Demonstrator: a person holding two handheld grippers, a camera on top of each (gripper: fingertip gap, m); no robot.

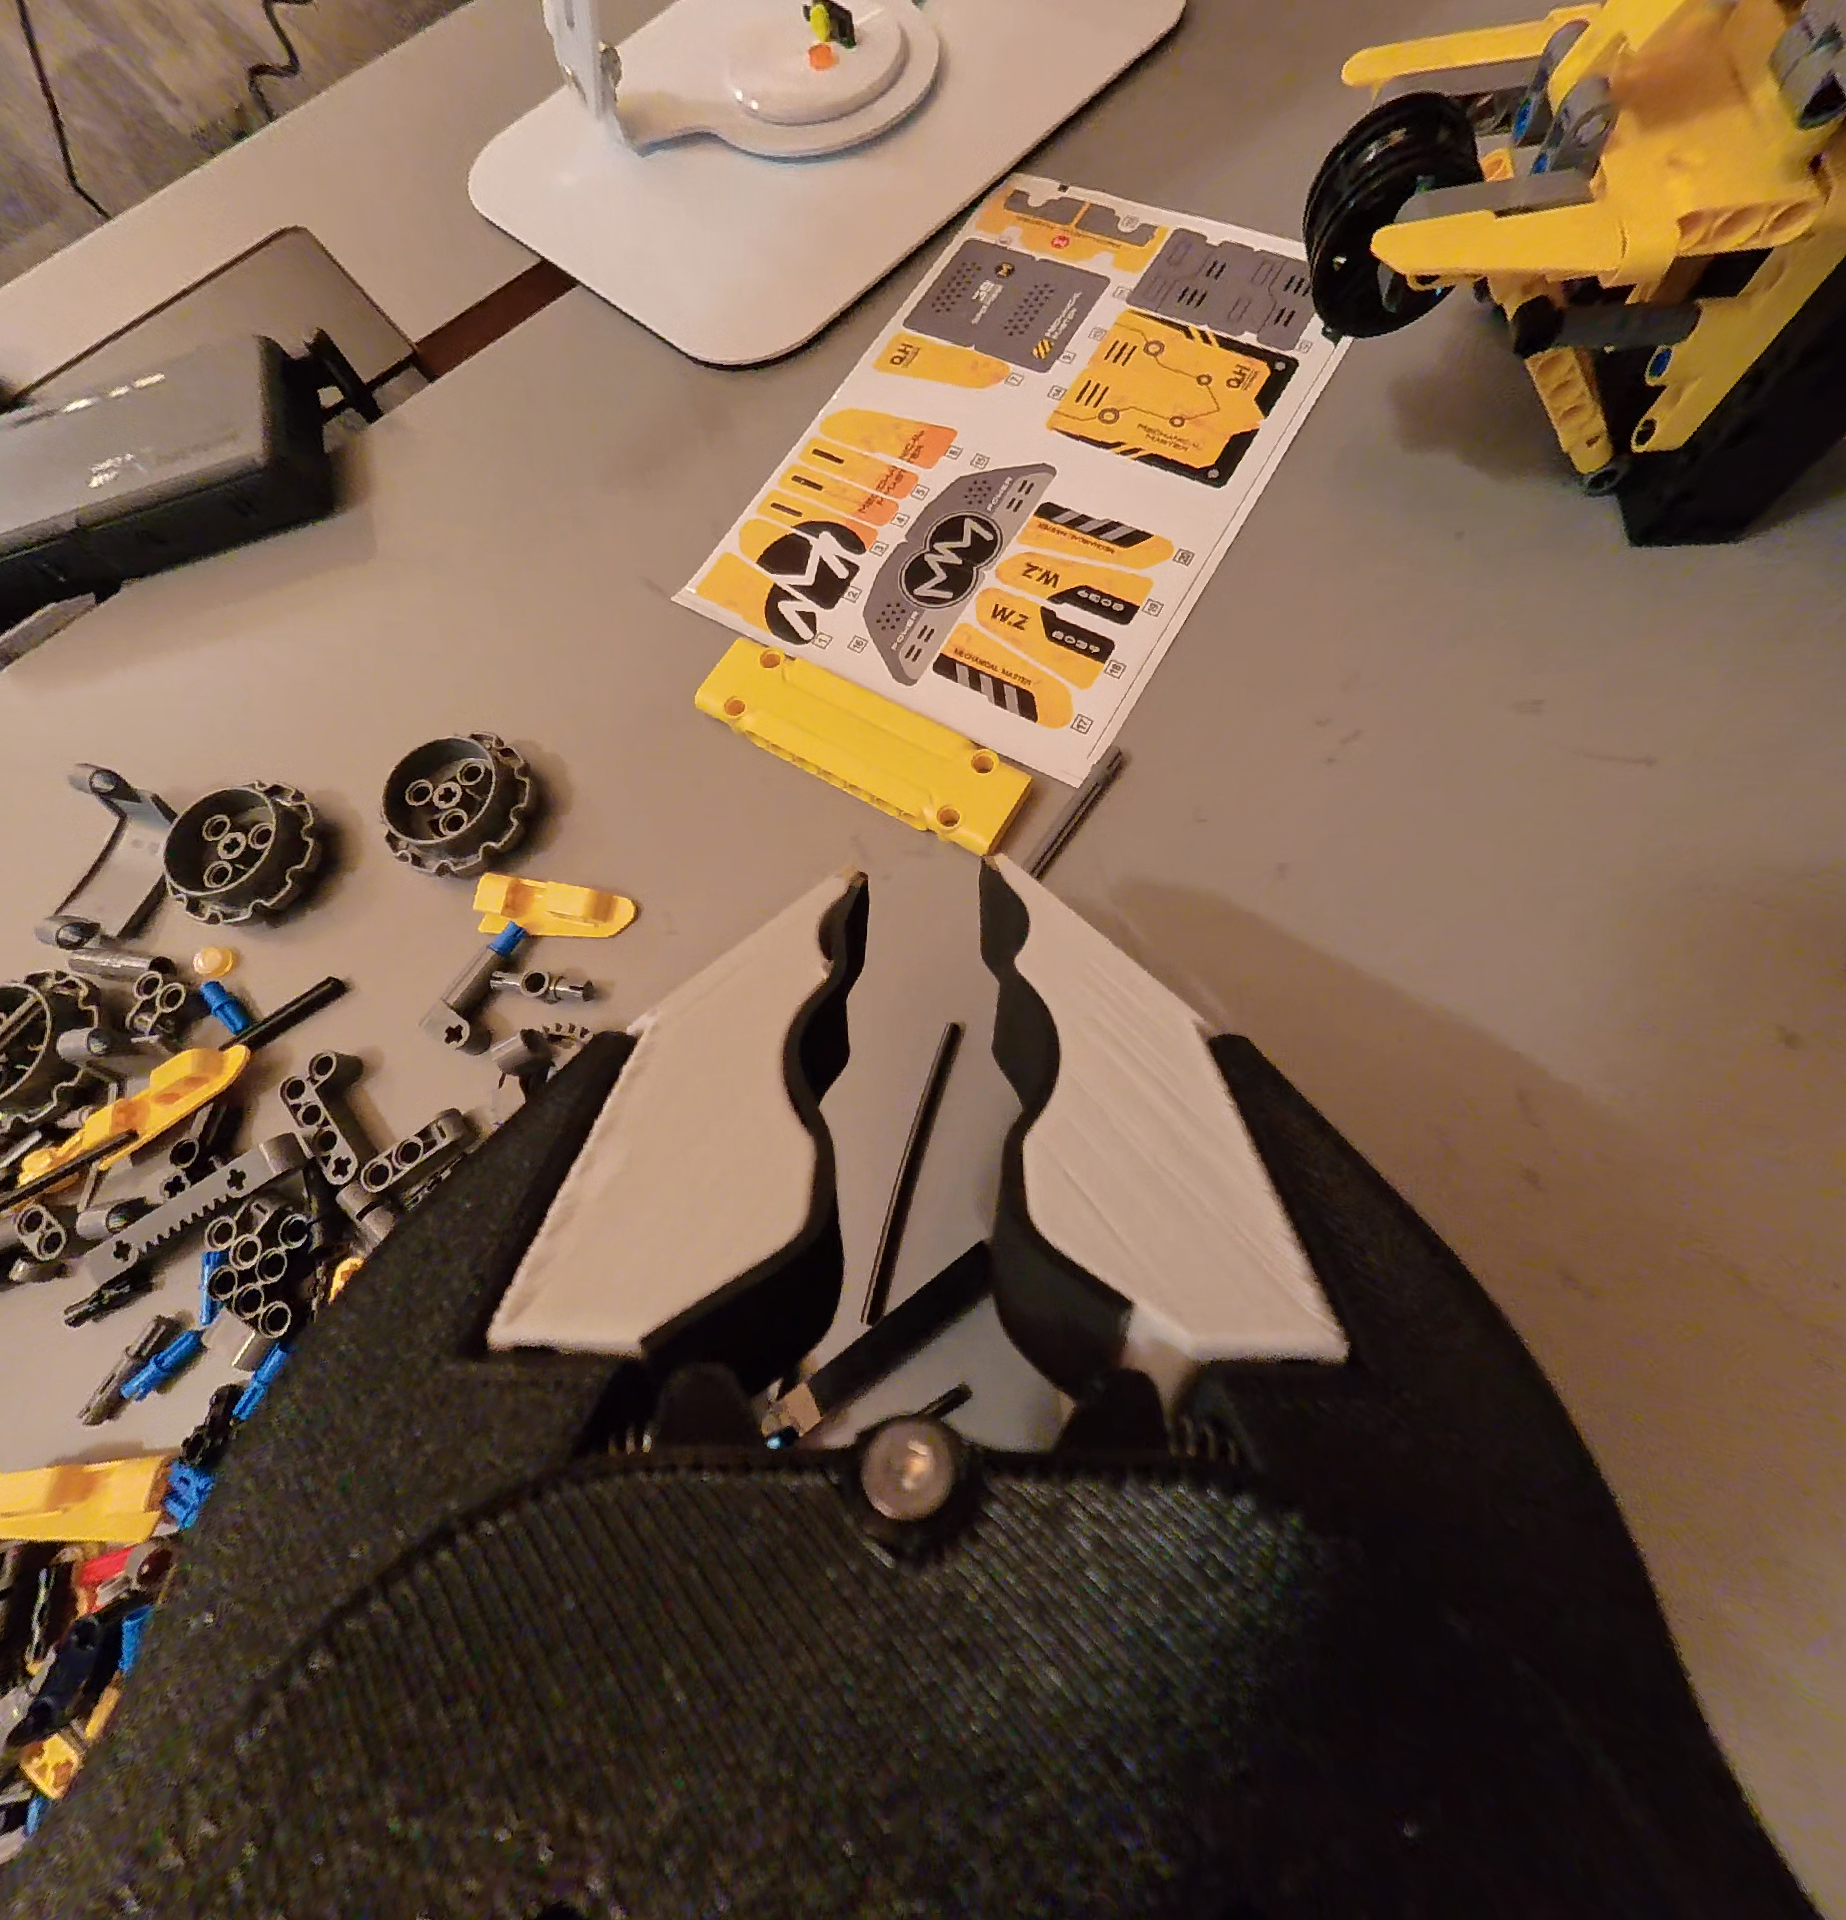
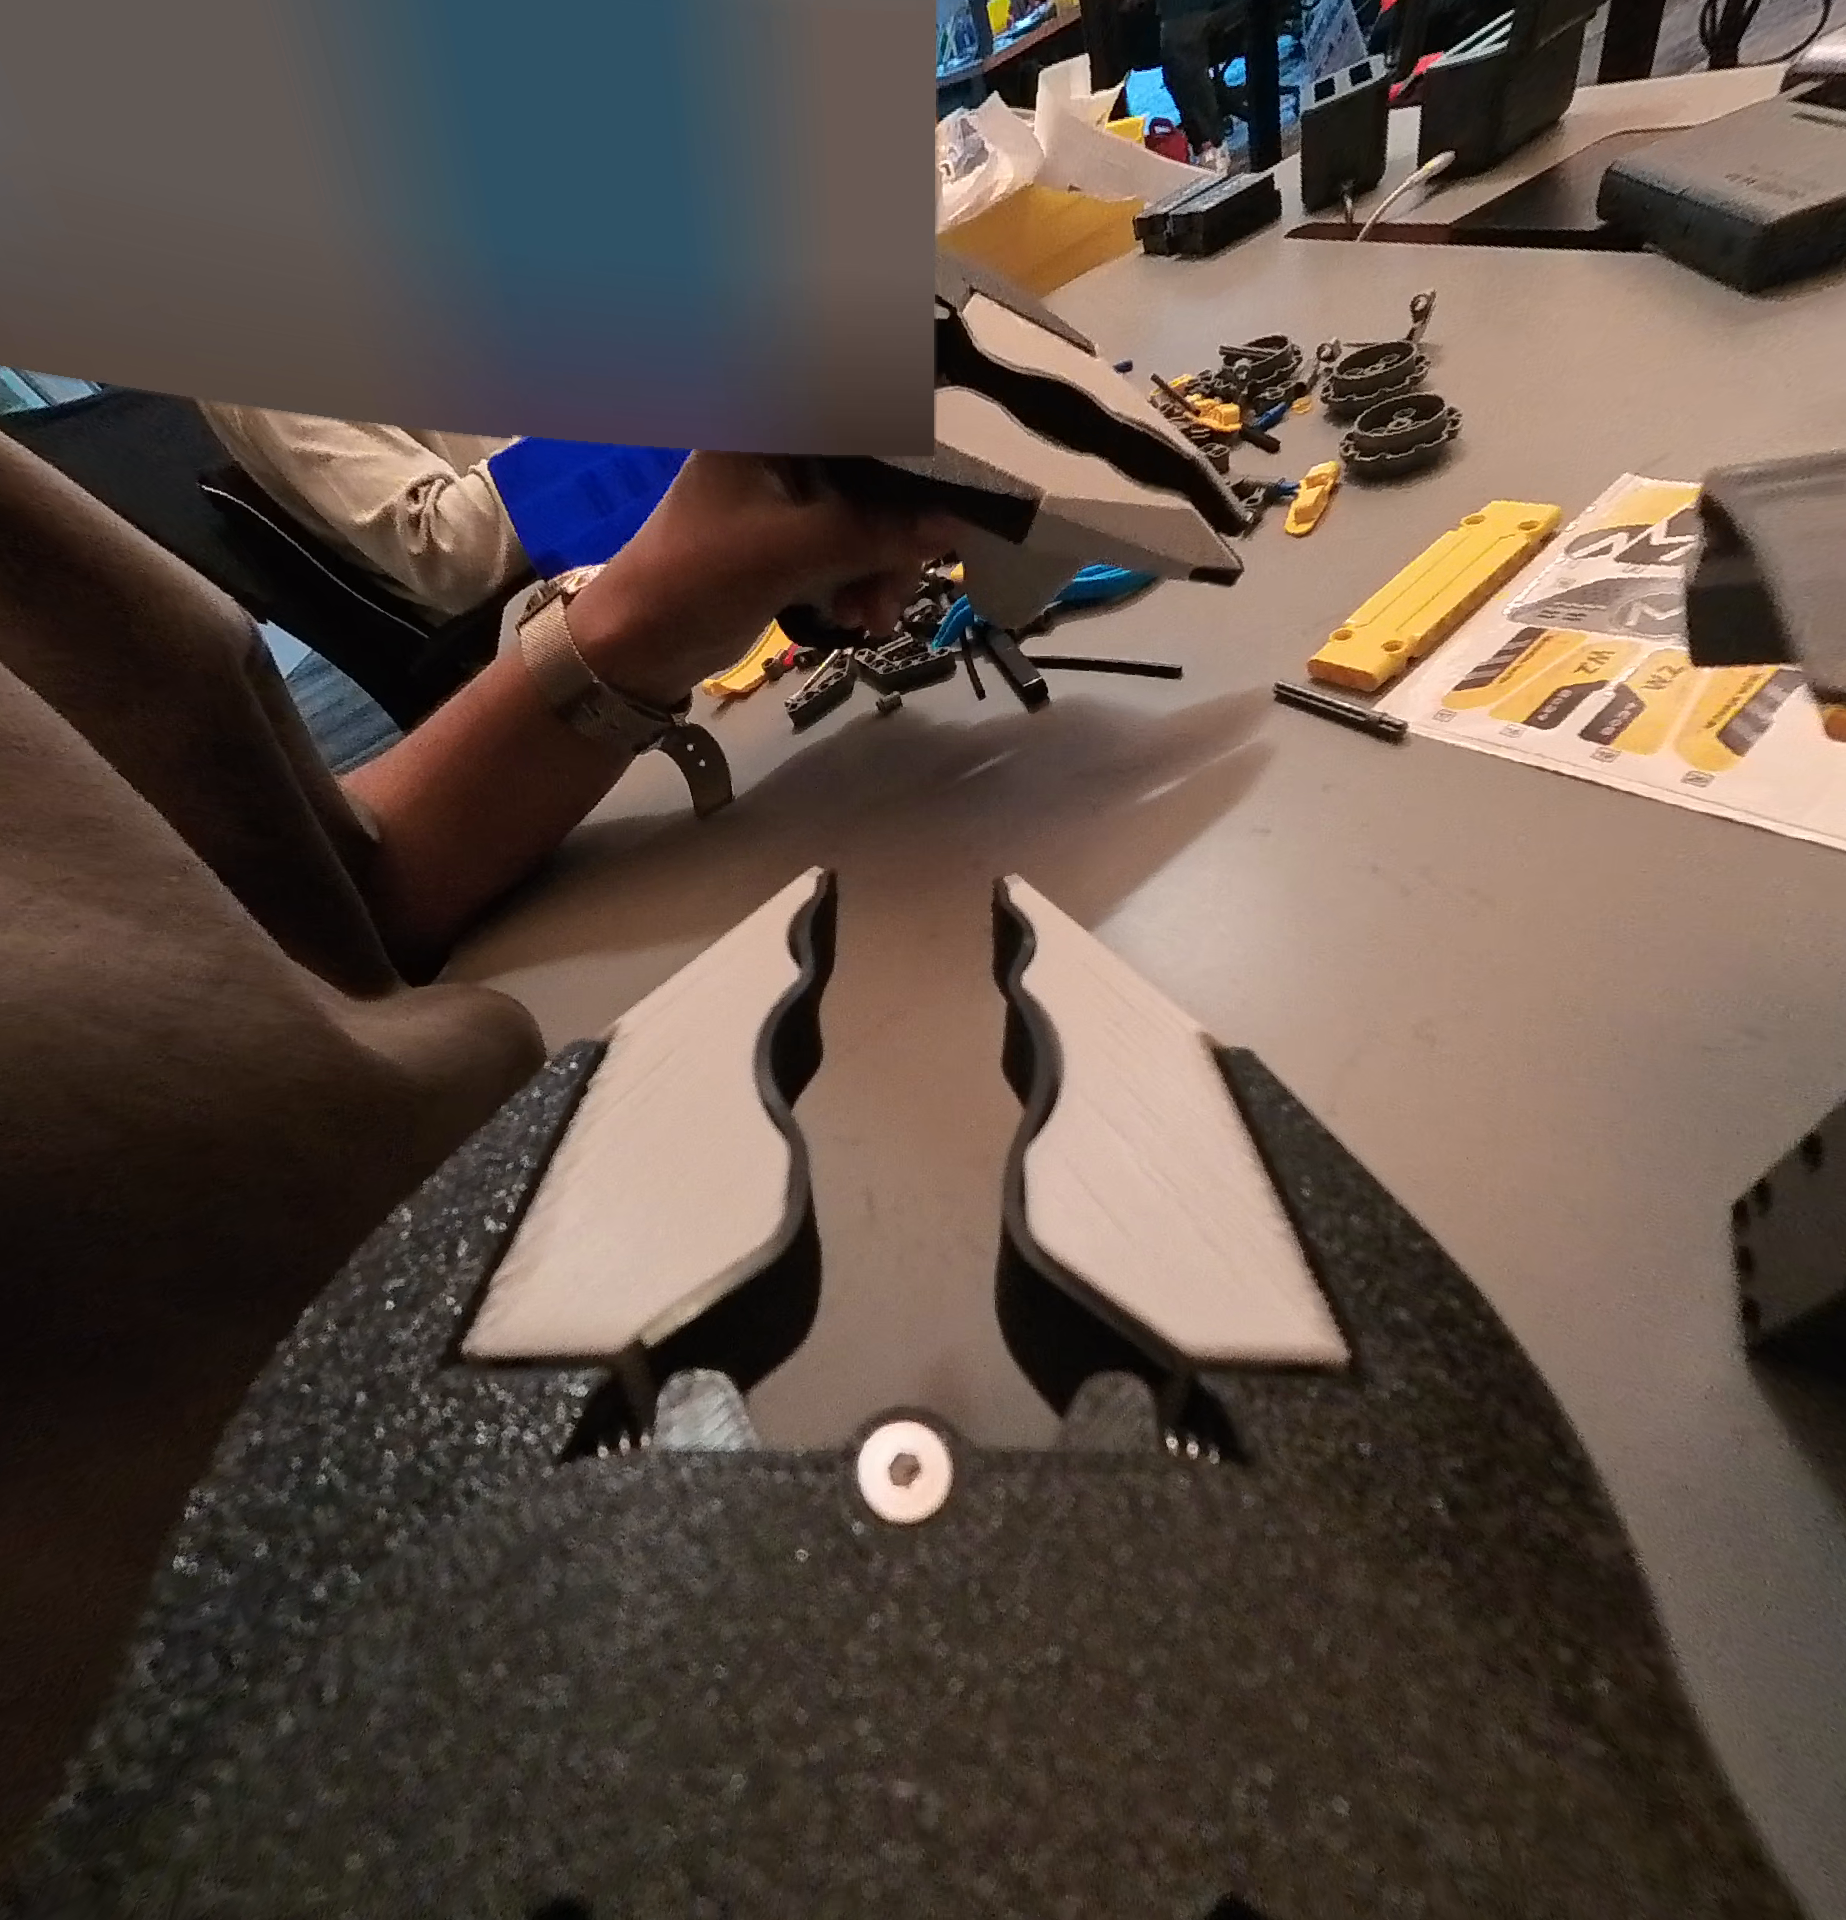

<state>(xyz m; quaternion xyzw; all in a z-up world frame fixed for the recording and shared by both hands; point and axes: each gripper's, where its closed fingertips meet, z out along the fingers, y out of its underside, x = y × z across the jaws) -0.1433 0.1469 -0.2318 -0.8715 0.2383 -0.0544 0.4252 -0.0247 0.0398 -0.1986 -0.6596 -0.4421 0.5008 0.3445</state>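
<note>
Observed from beside the table (image 1: 1418, 935): the left gripper (image 1: 924, 883) hangs over the grey surface with its fingers spread and nothing pinched between them. A thin black rod (image 1: 908, 1174) lies on the table in the gap below the fingers, touching neither. A short black beam (image 1: 877, 1340) shows near the finger roots; whether it rests on the table or on the gripper cannot be told. Just beyond the fingertips lies a yellow panel (image 1: 862, 764), one long edge against a printed sticker sheet (image 1: 1012, 457), with a short dark axle (image 1: 1070, 821) just beside the panel's end. To the left is a loose pile of small parts (image 1: 171, 1143) in grey, black, blue and yellow, and two grey toothed hubs (image 1: 457, 805) stand at its far edge. A part-built yellow and black model (image 1: 1625, 260) carrying a black wheel (image 1: 1355, 249) stands well apart at the far right; a white stand base (image 1: 753, 177) and a dark box (image 1: 140, 468) sit farther back. The right gripper (image 2: 914, 883) is low over bare table, fingers likewise spread and empty — nearest to it are a forearm with a wristwatch (image 2: 586, 665) on its left and a black block (image 2: 1812, 1226) on its right, neither touched.
</note>
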